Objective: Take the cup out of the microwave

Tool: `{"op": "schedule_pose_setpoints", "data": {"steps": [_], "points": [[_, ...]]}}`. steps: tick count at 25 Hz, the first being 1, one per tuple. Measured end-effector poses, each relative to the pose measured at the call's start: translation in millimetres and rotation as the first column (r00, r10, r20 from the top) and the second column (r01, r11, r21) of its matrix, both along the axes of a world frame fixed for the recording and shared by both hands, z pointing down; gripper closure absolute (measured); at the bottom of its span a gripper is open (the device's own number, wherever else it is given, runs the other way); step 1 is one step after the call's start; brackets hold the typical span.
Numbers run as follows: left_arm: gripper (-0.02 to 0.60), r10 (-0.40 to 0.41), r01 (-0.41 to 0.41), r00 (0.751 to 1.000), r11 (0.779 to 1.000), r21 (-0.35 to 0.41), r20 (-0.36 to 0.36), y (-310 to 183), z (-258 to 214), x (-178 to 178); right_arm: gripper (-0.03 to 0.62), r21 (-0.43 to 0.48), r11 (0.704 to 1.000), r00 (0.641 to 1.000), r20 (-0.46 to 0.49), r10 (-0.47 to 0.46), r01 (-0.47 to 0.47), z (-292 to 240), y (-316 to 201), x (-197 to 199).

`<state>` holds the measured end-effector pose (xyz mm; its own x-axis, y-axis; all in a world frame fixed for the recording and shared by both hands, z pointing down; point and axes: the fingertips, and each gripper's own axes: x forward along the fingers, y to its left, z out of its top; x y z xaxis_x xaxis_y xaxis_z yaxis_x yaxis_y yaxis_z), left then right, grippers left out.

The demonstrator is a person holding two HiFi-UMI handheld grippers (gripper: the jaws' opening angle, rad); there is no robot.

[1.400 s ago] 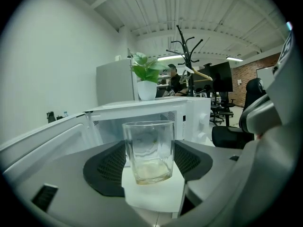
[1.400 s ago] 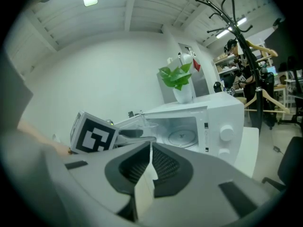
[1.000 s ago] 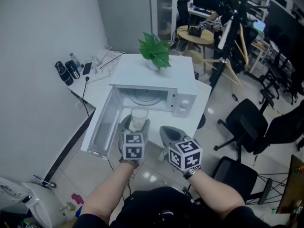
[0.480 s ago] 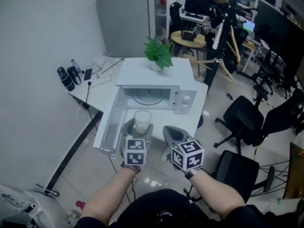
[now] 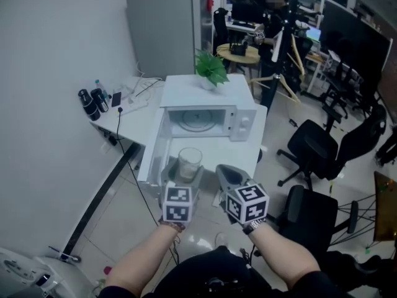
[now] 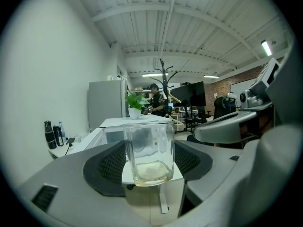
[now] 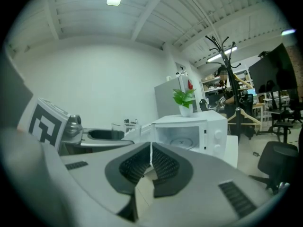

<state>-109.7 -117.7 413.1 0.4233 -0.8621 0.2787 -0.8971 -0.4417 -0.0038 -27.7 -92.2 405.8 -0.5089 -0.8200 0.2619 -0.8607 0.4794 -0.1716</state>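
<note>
A clear glass cup [image 5: 189, 161] stands upright between the pads of my left gripper [image 5: 187, 168], held in the air in front of the white microwave [image 5: 200, 92]. In the left gripper view the cup [image 6: 148, 151] fills the gap between the dark pads and looks empty. The microwave's door [image 5: 155, 155] hangs open to the left and its turntable [image 5: 197, 122] is bare. My right gripper [image 5: 227, 174] hovers beside the left one. Its pads [image 7: 165, 165] meet at the tips with nothing between them.
A potted plant [image 5: 211, 71] sits on the microwave. Dark bottles [image 5: 92, 102] and cables lie at the left end of the white table [image 5: 127, 120]. Black office chairs [image 5: 317, 154] stand at the right, a coat stand [image 5: 280, 39] and a grey cabinet [image 5: 167, 33] behind.
Both grippers have drawn back from the microwave and risen a little, the cup travelling with the left one. The microwave now lies farther ahead in the head view.
</note>
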Motion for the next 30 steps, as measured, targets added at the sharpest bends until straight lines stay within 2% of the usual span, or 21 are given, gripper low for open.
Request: {"op": "schedule_pose_setpoints", "data": {"steps": [10,30], "points": [[0.272,-0.006,0.007,1.000,1.000,0.024,-0.022,33.3,-14.0,-2.4,0.576,0.025,1.000,1.000,-0.012,-0.014,0.015,-10.8,23.1,-2.6],[0.272,-0.059,0.059,0.998,0.998,0.029,-0.013,43.3,-22.0,25.7,0.580,0.044,0.995,0.996,-0.014,-0.085,0.086,-20.4,25.0,22.1]]}}
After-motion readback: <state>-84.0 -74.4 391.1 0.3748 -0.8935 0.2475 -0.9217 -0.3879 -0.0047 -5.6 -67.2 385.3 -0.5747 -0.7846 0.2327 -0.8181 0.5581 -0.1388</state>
